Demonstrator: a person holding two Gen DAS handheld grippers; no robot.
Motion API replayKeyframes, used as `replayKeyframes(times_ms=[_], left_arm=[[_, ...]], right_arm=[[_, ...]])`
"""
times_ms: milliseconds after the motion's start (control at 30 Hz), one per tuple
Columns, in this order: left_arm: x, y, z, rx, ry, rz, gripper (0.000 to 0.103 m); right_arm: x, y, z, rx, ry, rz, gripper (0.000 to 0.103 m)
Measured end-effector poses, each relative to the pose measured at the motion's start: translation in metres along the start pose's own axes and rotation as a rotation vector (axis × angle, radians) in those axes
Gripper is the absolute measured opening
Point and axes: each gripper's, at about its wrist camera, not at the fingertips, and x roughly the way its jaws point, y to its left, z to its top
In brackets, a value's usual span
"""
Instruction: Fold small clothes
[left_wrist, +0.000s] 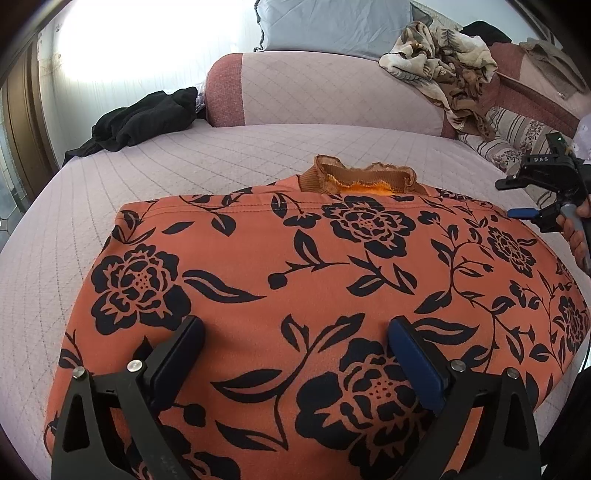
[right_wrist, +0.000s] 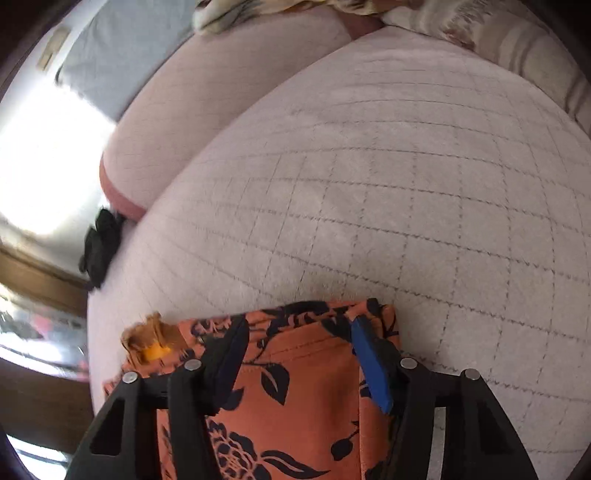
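Note:
An orange garment with black flowers (left_wrist: 314, 280) lies flat on the pale quilted bed (left_wrist: 184, 166), its brown ruffled collar (left_wrist: 362, 179) at the far edge. My left gripper (left_wrist: 295, 332) is open just above the garment's near part, holding nothing. My right gripper (left_wrist: 517, 199) shows at the right edge in the left wrist view, beside the garment's far right corner. In the right wrist view the right gripper (right_wrist: 299, 332) is open over that corner of the garment (right_wrist: 295, 387), the collar (right_wrist: 147, 339) to its left.
A black garment (left_wrist: 147, 118) lies at the bed's far left. A pink quilted bolster (left_wrist: 314, 92) runs along the back with a beige patterned cloth pile (left_wrist: 436, 59) and a blue pillow (left_wrist: 332, 22). A striped pillow (left_wrist: 517, 136) is at the right.

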Motion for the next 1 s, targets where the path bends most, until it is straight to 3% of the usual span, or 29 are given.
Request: replayKeyframes(times_ms=[33, 100, 333, 433, 533, 600, 700, 800, 833, 900, 1000], left_arm=[[0.0, 0.0, 0.0, 0.0, 0.0, -0.001, 0.099], [0.0, 0.0, 0.0, -0.001, 0.0, 0.001, 0.099], [-0.022, 0.006, 0.0, -0.019, -0.022, -0.026, 0.099], [-0.055, 0.009, -0.002, -0.019, -0.08, -0.008, 0.099], [-0.081, 0.018, -0.01, -0.036, -0.074, 0.009, 0.099], [-0.091, 0.03, -0.02, -0.059, -0.049, 0.03, 0.099], [-0.088, 0.054, -0.034, -0.12, 0.006, 0.087, 0.099], [-0.054, 0.081, -0.048, -0.219, 0.217, 0.077, 0.099], [-0.055, 0.09, -0.051, -0.265, 0.219, 0.064, 0.099], [-0.074, 0.099, -0.047, -0.313, 0.144, 0.057, 0.099], [-0.105, 0.108, -0.037, -0.323, 0.004, 0.067, 0.099]], right_arm=[[-0.011, 0.002, -0.002, 0.014, -0.047, -0.017, 0.064], [-0.03, 0.022, -0.012, -0.094, -0.089, -0.079, 0.065], [-0.082, 0.067, -0.122, -0.189, 0.016, 0.114, 0.07], [-0.089, 0.057, -0.164, -0.186, 0.057, 0.161, 0.076], [-0.069, 0.026, -0.176, -0.137, 0.077, 0.069, 0.076], [-0.066, 0.008, -0.172, -0.049, 0.064, 0.113, 0.076], [-0.079, 0.023, -0.172, -0.101, 0.029, 0.148, 0.076], [-0.08, 0.032, -0.172, -0.141, 0.029, 0.161, 0.079], [-0.076, 0.03, -0.171, -0.135, 0.037, 0.133, 0.08], [-0.061, 0.017, -0.171, -0.086, 0.069, 0.079, 0.08], [-0.061, 0.012, -0.174, -0.092, 0.045, 0.12, 0.08]])
